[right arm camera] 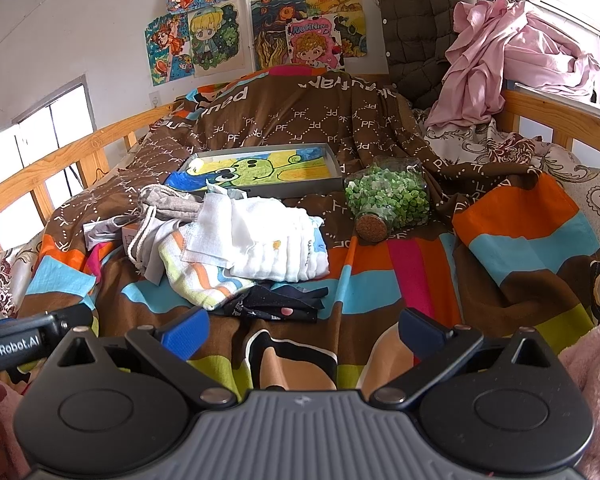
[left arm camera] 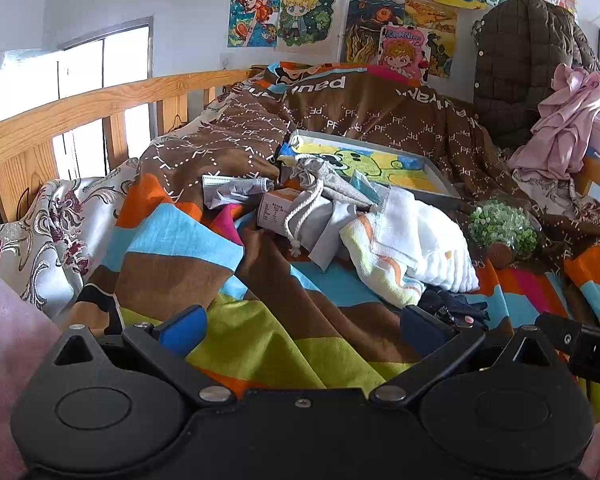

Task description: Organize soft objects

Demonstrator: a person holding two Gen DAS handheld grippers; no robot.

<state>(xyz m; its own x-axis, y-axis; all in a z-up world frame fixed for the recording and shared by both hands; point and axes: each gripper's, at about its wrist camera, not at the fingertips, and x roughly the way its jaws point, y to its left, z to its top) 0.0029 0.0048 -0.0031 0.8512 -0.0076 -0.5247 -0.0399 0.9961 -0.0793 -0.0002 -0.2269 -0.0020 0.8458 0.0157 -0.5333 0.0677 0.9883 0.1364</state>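
A heap of soft things lies mid-bed on the striped quilt (right arm camera: 380,280): a white gauze cloth (right arm camera: 276,248) (left arm camera: 432,240), a striped towel (right arm camera: 196,276) (left arm camera: 380,268), a grey drawstring pouch (right arm camera: 168,200) (left arm camera: 320,184), and a dark patterned cloth (right arm camera: 276,304) (left arm camera: 456,308) nearest me. My left gripper (left arm camera: 304,330) hovers open over the quilt, short of the heap. My right gripper (right arm camera: 304,330) is open too, just in front of the dark cloth. Neither holds anything.
A grey tray with a frog drawing (right arm camera: 260,172) sits behind the heap. A glass jar of green bits (right arm camera: 388,200) lies on its side at the right. Pink clothes (right arm camera: 500,60) and a quilted brown jacket (right arm camera: 416,28) hang at the far right. Wooden rails (left arm camera: 80,108) edge the bed.
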